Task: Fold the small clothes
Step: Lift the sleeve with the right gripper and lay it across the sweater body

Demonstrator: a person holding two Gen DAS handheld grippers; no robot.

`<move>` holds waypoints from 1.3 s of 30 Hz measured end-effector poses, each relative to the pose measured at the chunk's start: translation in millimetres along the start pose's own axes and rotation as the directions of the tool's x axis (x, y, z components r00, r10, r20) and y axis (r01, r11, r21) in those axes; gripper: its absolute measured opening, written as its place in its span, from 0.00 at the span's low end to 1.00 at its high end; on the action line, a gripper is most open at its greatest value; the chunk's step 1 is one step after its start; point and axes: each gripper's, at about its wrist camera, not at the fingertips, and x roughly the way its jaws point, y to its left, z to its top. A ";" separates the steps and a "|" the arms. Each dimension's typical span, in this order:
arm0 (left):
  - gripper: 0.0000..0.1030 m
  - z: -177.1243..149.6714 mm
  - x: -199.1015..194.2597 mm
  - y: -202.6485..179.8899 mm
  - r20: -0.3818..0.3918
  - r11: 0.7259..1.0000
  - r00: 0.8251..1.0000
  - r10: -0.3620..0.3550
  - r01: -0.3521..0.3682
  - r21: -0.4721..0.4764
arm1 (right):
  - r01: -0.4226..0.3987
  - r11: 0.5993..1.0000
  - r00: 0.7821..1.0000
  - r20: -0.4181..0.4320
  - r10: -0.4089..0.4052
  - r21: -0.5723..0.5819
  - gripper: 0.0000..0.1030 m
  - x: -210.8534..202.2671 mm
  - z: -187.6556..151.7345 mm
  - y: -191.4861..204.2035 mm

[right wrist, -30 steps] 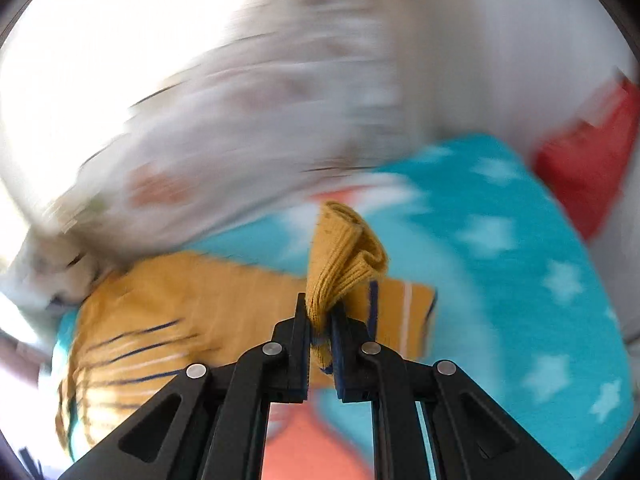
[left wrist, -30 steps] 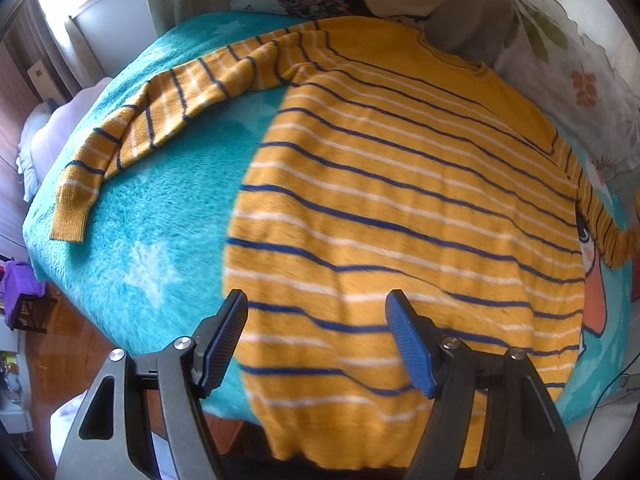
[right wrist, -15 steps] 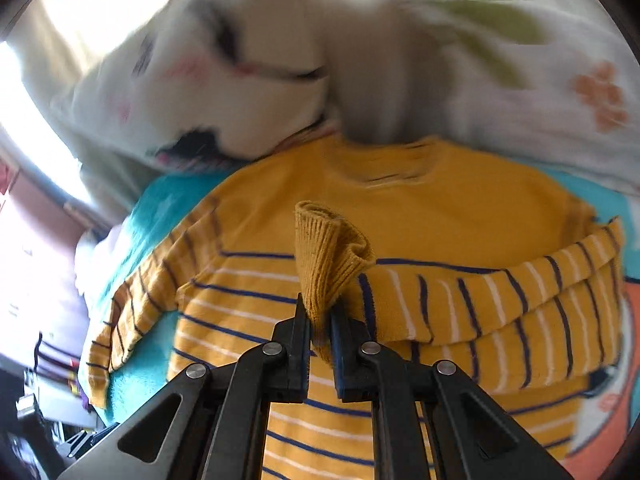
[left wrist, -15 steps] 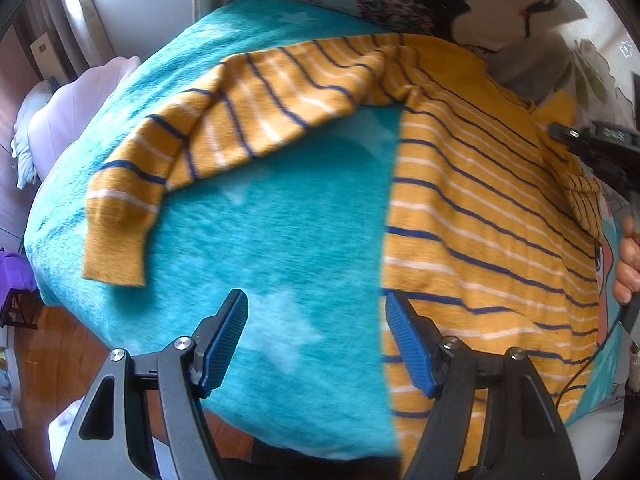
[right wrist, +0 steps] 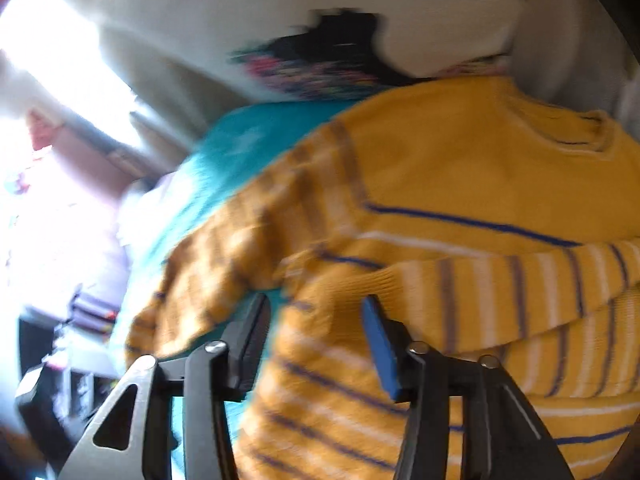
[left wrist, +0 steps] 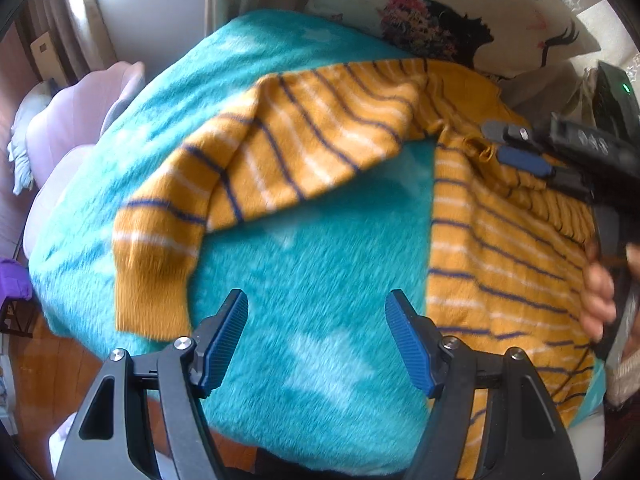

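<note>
A yellow sweater with navy and white stripes (left wrist: 500,248) lies on a teal blanket (left wrist: 320,280). Its left sleeve (left wrist: 248,184) stretches out to the left, cuff near the blanket's edge. My left gripper (left wrist: 316,328) is open and empty over the blanket, between that cuff and the sweater's body. My right gripper (right wrist: 316,332) is open just above the sweater (right wrist: 460,208); the right sleeve (right wrist: 500,292) lies folded across the chest in front of it. The right gripper also shows in the left wrist view (left wrist: 516,148), over the folded cuff.
Printed pillows (left wrist: 460,12) lean behind the sweater. A lilac cushion (left wrist: 76,120) lies left of the blanket. The bed's edge drops to a wooden floor (left wrist: 36,372) at lower left.
My right gripper carried the right cuff across the chest, then opened and let it go. My left gripper moved left, off the sweater's body, toward the left sleeve.
</note>
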 end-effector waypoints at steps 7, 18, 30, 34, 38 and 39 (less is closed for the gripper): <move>0.68 52.6 1.1 -55.6 0.062 0.984 0.991 -0.122 0.113 0.134 | 0.203 0.973 0.975 0.073 -0.212 0.114 0.29 -66.9 -15.7 -67.8; 0.68 120.8 84.5 -133.1 0.056 0.965 0.997 -0.058 0.042 0.259 | 0.401 0.913 0.916 -0.035 -0.400 0.073 0.20 -46.5 -5.3 -112.1; 0.68 117.8 49.5 -111.9 0.090 0.972 0.982 -0.165 0.146 0.186 | 0.335 0.940 0.940 -0.036 -0.338 -0.065 0.23 36.9 79.8 -70.5; 0.68 133.1 65.2 -121.9 0.094 0.975 0.983 -0.156 0.139 0.171 | 0.295 0.954 0.953 -0.059 -0.298 -0.059 0.43 50.8 92.3 -63.9; 0.68 146.2 89.7 -132.9 0.050 0.974 0.988 -0.147 0.135 0.183 | 0.323 0.944 0.946 -0.020 -0.325 -0.061 0.43 31.5 85.9 -58.7; 0.68 147.3 94.8 -134.8 0.037 0.972 0.987 -0.154 0.144 0.187 | 0.336 0.940 0.942 0.005 -0.336 -0.055 0.43 20.3 80.9 -58.6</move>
